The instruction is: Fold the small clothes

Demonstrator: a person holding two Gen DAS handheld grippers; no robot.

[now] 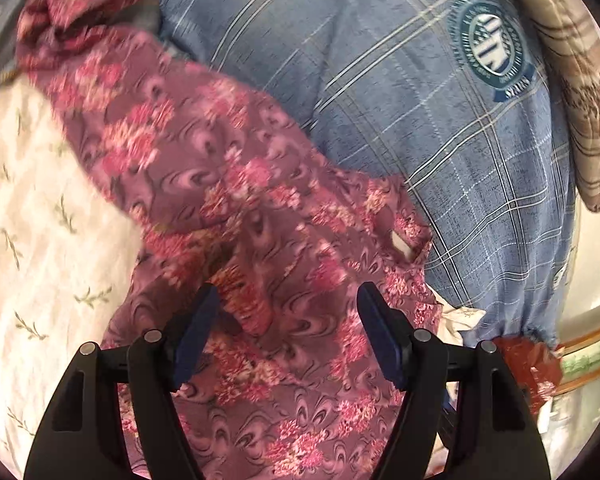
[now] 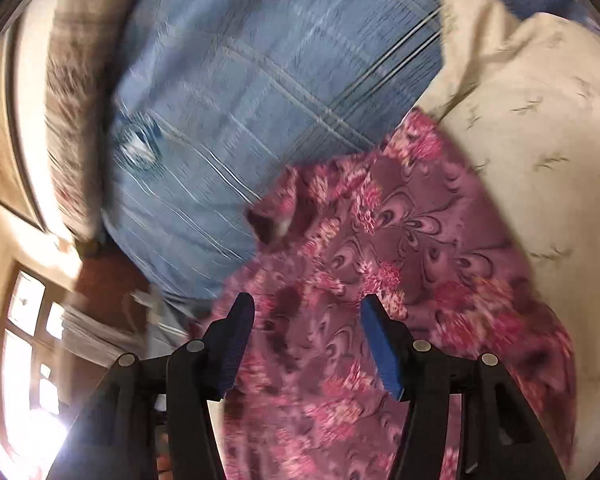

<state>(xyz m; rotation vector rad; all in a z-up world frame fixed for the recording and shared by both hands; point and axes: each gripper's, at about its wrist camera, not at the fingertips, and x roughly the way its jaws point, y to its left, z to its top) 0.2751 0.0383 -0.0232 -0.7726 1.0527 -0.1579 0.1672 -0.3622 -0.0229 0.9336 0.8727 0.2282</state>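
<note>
A maroon garment with pink flower print [image 1: 228,184] lies rumpled across a cream pillow and a blue checked pillow. It also fills the lower middle of the right wrist view [image 2: 380,248], where a small opening with a pale label shows at its upper left edge. My left gripper [image 1: 288,300] is open just above the cloth, with nothing between its blue pads. My right gripper [image 2: 306,308] is open over the garment too, empty. Both views are motion-blurred.
A blue checked pillow with a round crest [image 1: 420,100] lies behind the garment, also in the right wrist view [image 2: 240,100]. A cream pillow with a leaf print [image 1: 32,220] lies beside it [image 2: 540,140]. A brown plaid blanket [image 1: 572,80] sits at the far edge. A window [image 2: 32,340] glares at the lower left.
</note>
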